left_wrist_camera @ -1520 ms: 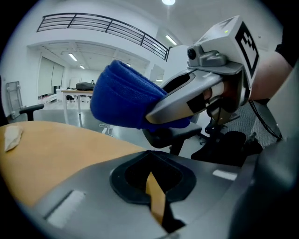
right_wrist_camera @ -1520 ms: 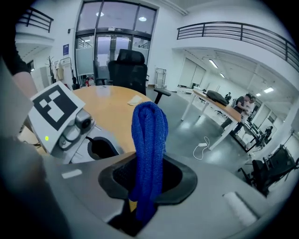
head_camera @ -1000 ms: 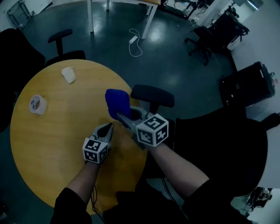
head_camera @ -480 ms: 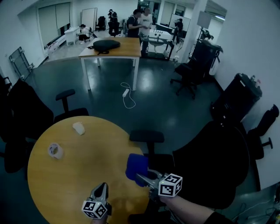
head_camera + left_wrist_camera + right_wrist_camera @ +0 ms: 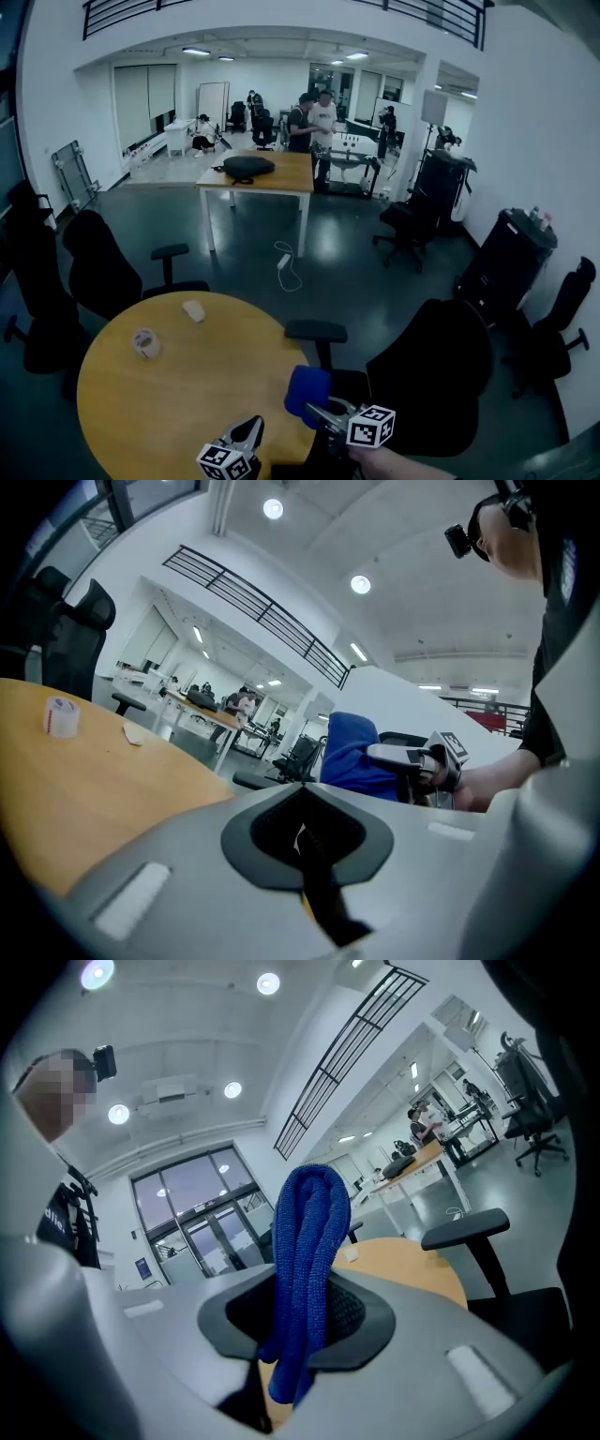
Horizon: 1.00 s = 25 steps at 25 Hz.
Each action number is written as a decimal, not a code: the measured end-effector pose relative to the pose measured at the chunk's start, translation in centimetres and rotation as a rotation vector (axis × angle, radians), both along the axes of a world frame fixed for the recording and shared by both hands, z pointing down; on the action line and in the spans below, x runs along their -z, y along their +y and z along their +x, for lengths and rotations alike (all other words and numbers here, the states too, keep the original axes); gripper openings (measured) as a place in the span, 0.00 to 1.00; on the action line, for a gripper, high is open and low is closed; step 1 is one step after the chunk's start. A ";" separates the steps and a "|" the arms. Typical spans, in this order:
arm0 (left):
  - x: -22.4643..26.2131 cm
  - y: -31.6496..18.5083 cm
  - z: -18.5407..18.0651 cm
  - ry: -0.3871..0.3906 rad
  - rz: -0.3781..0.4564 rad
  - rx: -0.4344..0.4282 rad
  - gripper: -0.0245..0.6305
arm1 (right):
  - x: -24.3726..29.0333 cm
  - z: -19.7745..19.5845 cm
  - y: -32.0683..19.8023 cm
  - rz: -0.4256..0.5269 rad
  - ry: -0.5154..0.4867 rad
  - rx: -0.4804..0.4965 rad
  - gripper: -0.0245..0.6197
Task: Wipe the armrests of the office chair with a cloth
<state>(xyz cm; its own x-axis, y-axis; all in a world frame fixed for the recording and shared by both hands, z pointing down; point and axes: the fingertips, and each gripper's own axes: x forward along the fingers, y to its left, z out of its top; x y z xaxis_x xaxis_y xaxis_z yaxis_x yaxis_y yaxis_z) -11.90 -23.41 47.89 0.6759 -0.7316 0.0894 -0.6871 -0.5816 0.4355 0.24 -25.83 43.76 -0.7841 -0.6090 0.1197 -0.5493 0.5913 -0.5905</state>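
lower centre of head view: right tongs (image 5: 319,409) pinching blue cloth (image 5: 307,387); armrest (image 5: 316,330) just above it, long axis left-right. left tongs (image 5: 252,427) pressed together, empty, farther off.

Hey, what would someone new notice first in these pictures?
The bright blue cloth stands out, clamped in the right tongs at the bottom of the head view, by the edge of the round wooden table. Just beyond it stands a black chair, its armrest close to the table. The left tongs are shut and empty above the table.
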 end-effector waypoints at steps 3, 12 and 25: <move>1.4 2.8 0.9 -0.009 0.011 0.016 0.06 | 0.6 1.3 2.3 0.016 -0.015 0.008 0.18; 5.1 12.5 8.0 0.006 0.053 0.061 0.06 | 1.2 8.6 10.1 0.062 -0.069 0.020 0.18; 9.3 22.0 16.5 -0.021 0.048 -0.016 0.06 | 1.7 14.7 20.3 0.065 -0.090 0.004 0.18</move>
